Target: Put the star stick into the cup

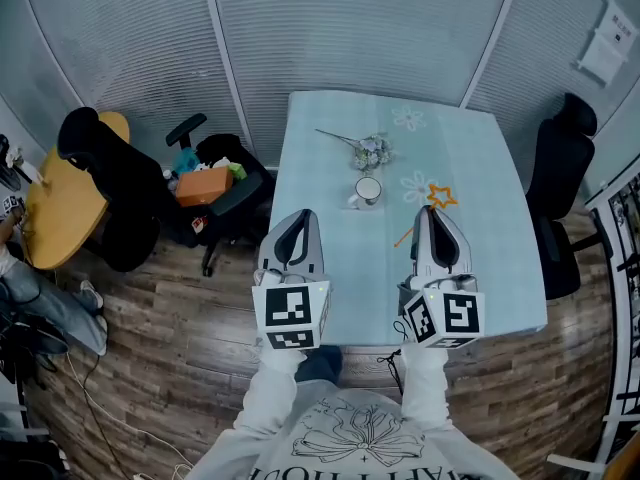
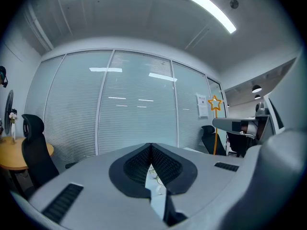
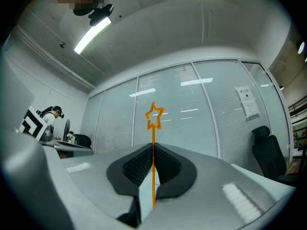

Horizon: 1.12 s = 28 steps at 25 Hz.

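Note:
An orange star stick [image 3: 154, 147] stands upright between the jaws of my right gripper [image 3: 153, 146], which is shut on it; its star tip [image 1: 441, 196] shows past the gripper [image 1: 432, 211] in the head view. The stick [image 2: 215, 123] also appears at the right in the left gripper view. A white cup [image 1: 367, 191] sits near the middle of the light blue table [image 1: 480, 208], left of and beyond the right gripper. My left gripper [image 1: 297, 216] hangs over the table's left edge, shut with nothing held [image 2: 150, 145].
A small bunch of flowers [image 1: 368, 151] lies beyond the cup. Black office chairs stand at the left [image 1: 215, 193] and right [image 1: 560, 188] of the table. An orange box [image 1: 203, 185] sits by the left chair. Glass walls with blinds close the back.

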Each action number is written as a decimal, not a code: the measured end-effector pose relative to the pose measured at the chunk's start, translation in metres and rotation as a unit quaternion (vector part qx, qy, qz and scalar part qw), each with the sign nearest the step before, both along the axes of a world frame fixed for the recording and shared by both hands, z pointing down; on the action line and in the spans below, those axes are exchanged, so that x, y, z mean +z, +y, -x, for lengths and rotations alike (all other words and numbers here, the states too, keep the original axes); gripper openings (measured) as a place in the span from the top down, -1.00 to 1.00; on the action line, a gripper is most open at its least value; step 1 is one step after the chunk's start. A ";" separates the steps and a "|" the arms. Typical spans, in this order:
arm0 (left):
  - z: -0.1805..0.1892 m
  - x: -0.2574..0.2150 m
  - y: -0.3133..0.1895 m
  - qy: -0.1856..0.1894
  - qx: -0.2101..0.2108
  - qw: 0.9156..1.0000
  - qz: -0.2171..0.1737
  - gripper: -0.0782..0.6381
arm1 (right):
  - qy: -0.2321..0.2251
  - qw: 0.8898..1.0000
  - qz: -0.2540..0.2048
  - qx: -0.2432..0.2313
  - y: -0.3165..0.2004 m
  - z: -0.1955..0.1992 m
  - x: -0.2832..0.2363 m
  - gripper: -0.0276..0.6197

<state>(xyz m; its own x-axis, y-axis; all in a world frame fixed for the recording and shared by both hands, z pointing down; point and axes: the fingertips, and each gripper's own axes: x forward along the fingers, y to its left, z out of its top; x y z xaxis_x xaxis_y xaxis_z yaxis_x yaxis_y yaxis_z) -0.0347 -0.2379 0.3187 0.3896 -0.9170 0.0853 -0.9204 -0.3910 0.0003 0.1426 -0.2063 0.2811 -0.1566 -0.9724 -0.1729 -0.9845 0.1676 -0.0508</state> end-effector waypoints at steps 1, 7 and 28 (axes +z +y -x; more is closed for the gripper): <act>-0.001 0.000 -0.010 0.000 0.001 1.000 0.001 0.76 | 0.001 1.000 0.000 0.000 -0.010 0.000 0.000 0.87; -0.013 0.001 -0.072 -0.004 0.011 1.000 0.002 0.76 | 0.000 1.000 0.005 0.000 -0.072 -0.008 0.002 0.87; -0.042 0.060 -0.174 -0.011 0.029 0.998 0.060 0.76 | -0.014 0.999 0.044 0.001 -0.175 -0.025 0.048 0.87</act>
